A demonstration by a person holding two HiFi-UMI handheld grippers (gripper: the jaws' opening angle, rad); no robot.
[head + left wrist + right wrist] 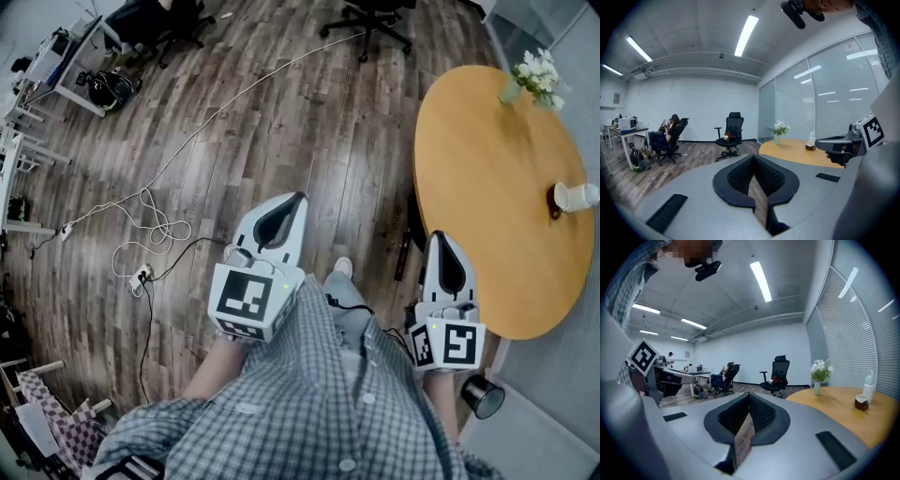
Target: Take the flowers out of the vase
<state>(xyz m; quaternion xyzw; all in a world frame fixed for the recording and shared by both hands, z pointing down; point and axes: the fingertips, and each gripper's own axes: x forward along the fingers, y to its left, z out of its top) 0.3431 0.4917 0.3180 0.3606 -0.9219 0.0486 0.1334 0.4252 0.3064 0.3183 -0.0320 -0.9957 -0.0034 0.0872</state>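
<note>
You are holding the left tongs [296,199] and the right tongs [438,237] closed and empty, off the round bench [487,178]; the white flowers [539,75] are sitting in the vase [511,91] at its far edge.

This is looking like an open-plan office. Black swivel chairs [729,136] are standing on a wood-plank floor [281,122], and a person [670,133] is sitting in one beside desks [623,133] that are carrying equipment. Long strip lights [746,33] are glowing on a plain white ceiling. A glass wall [825,108] with blinds is running along one side, next to a round wooden bench [487,178]. Cables [155,225] are trailing across the floor, and a bag [111,89] is sitting by a desk.
</note>
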